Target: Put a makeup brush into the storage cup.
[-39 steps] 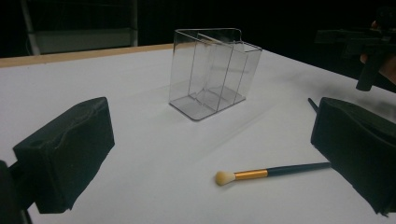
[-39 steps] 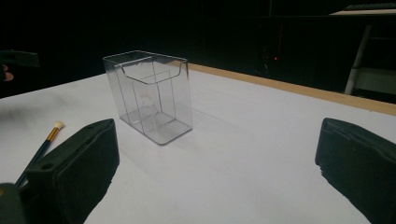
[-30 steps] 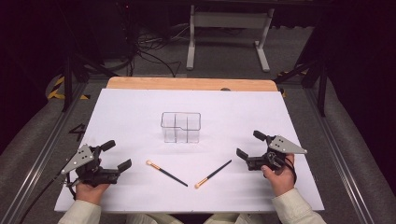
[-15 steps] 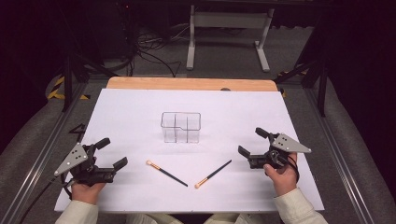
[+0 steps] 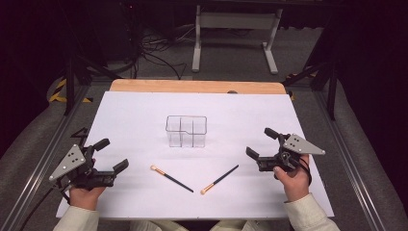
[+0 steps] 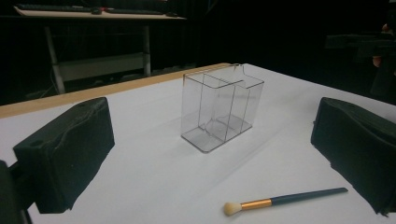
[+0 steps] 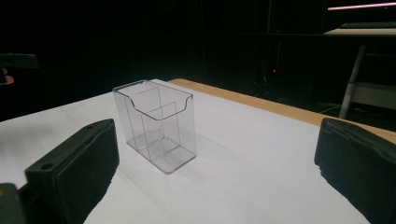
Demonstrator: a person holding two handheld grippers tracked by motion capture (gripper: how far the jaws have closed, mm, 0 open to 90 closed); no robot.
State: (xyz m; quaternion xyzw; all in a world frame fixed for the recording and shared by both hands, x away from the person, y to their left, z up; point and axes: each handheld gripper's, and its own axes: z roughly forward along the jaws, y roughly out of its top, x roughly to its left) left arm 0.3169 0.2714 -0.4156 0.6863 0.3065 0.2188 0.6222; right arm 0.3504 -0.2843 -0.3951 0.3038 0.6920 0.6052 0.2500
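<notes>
A clear plastic organiser box point(image 5: 186, 131) with compartments stands upright mid-table; it is also ahead of the jaws as the box point(image 6: 219, 109) and the box point(image 7: 156, 126). Two dark-handled makeup brushes lie in front of it in a V: the left brush point(image 5: 171, 178) and the right brush point(image 5: 220, 179). The left brush point(image 6: 285, 199) lies just ahead of my left gripper's jaws. My left gripper point(image 5: 110, 155) is open at the front left, holding nothing. At the front right my right gripper point(image 5: 262, 143) is open and empty too.
A white sheet point(image 5: 144, 110) covers the table, with a wooden strip point(image 5: 192, 86) along the far edge. Metal rails point(image 5: 33, 173) run down both sides. A desk frame point(image 5: 235, 33) and cables sit on the floor beyond.
My left gripper has drawn slightly back toward the front left edge. The right gripper has shifted a little. Box and brushes have not moved.
</notes>
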